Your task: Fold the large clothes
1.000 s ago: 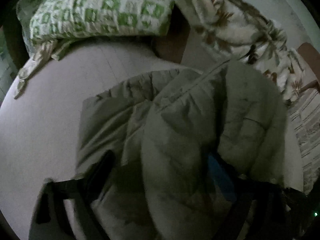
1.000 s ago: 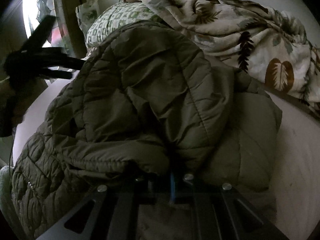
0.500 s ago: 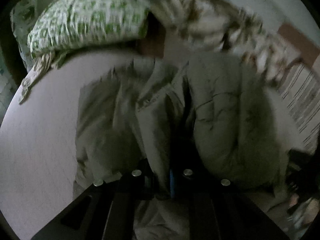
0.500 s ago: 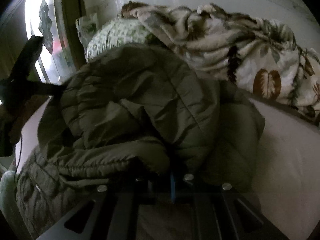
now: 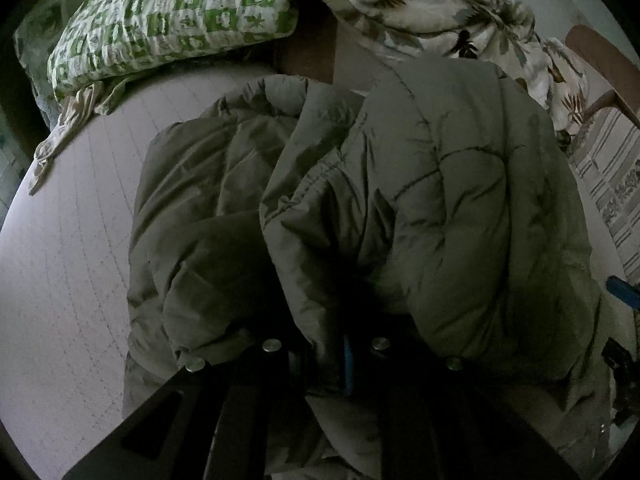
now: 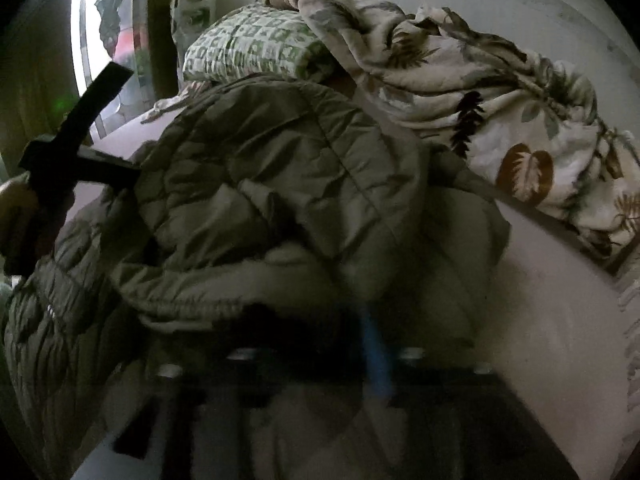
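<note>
Left wrist view: the left gripper (image 5: 326, 354) was pressed together on a fold of the jacket (image 5: 400, 208), with olive quilted cloth pinched between its fingers at the near edge of the picture. The jacket lay bunched in a heap on the pale sheet (image 5: 68, 248), filling the middle and right of the view. Beyond it, far left, lay a green-and-white pillow (image 5: 172, 16); far right, a leaf-print blanket (image 5: 440, 8) was heaped against the wall. At the right edge a striped cloth (image 5: 608, 168) and a brown wooden piece (image 5: 604, 64) showed. A bit of the right gripper (image 5: 622, 292) appeared low on the right, beside the jacket.

Right wrist view: the right gripper (image 6: 320, 364) was blurred, its jaws opening; jacket (image 6: 280, 184) cloth still sat between them, though whether the pads touched it could not be told. The jacket rose in a mound near the middle, on the sheet (image 6: 560, 320). At left the left gripper (image 6: 80, 152) reached into the jacket's edge, a hand (image 6: 16, 208) behind it. The pillow (image 6: 248, 48) and blanket (image 6: 500, 92) lay beyond, with a bright window (image 6: 116, 40) far left.
</note>
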Demonstrator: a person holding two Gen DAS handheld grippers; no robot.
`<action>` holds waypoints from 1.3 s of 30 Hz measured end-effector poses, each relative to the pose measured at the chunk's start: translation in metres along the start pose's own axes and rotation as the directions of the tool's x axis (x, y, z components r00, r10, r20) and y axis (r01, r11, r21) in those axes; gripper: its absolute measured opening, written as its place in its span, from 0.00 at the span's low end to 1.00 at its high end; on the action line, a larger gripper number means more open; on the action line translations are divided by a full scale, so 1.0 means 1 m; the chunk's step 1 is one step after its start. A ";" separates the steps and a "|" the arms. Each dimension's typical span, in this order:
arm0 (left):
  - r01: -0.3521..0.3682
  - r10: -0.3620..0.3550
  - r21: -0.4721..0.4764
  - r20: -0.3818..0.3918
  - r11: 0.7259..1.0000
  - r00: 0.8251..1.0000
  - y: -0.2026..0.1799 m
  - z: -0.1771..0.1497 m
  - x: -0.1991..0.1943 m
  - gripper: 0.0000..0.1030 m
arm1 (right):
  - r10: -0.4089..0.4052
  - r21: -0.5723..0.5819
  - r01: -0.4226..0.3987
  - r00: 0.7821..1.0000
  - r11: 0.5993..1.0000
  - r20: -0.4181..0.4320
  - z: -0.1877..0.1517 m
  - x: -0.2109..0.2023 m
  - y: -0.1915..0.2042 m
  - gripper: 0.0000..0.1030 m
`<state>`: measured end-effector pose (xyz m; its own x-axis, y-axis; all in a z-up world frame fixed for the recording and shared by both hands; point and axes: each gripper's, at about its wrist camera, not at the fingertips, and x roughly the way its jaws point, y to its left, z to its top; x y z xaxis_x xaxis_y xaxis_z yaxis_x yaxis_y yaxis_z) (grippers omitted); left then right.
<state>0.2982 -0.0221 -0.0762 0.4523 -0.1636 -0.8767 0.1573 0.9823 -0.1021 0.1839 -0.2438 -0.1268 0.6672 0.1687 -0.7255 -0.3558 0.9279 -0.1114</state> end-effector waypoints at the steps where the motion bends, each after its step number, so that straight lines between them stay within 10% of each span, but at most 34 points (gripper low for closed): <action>1: 0.002 -0.002 -0.003 -0.001 1.000 1.000 0.000 0.000 0.000 0.14 | 0.001 0.004 -0.001 1.000 1.000 0.004 -0.005 -0.003 0.001 0.71; 8: 0.021 -0.021 -0.018 0.012 1.000 1.000 0.007 -0.004 -0.004 0.15 | 0.051 0.120 -0.059 0.997 0.991 0.066 0.013 -0.012 0.001 0.71; 14: -0.029 0.028 0.031 0.025 0.999 0.999 -0.003 -0.008 0.002 0.17 | -0.010 0.092 0.022 0.992 0.996 -0.128 0.015 0.064 0.027 0.72; 18: -0.049 0.047 0.044 0.044 0.998 0.998 -0.009 -0.008 -0.002 0.20 | -0.042 0.115 0.053 0.994 0.992 -0.098 0.015 0.062 0.032 0.73; 22: -0.064 0.061 0.034 0.063 0.997 0.996 -0.013 -0.014 -0.013 0.32 | -0.049 0.132 0.057 0.997 0.990 -0.064 0.012 0.042 0.031 0.73; 26: -0.077 0.072 0.058 0.091 0.995 0.993 -0.028 -0.025 -0.030 0.71 | -0.055 0.151 0.061 0.997 0.987 -0.045 0.007 0.026 0.035 0.73; 39: -0.077 0.071 0.051 0.108 0.996 0.992 -0.027 -0.069 -0.080 0.74 | -0.085 0.138 0.086 0.996 0.987 -0.014 -0.012 -0.017 0.065 0.79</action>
<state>0.1973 -0.0290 -0.0357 0.5547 -0.1020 -0.8257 0.1663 0.9860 -0.0101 0.1417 -0.1902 -0.1296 0.6854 0.0846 -0.7232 -0.2031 0.9760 -0.0784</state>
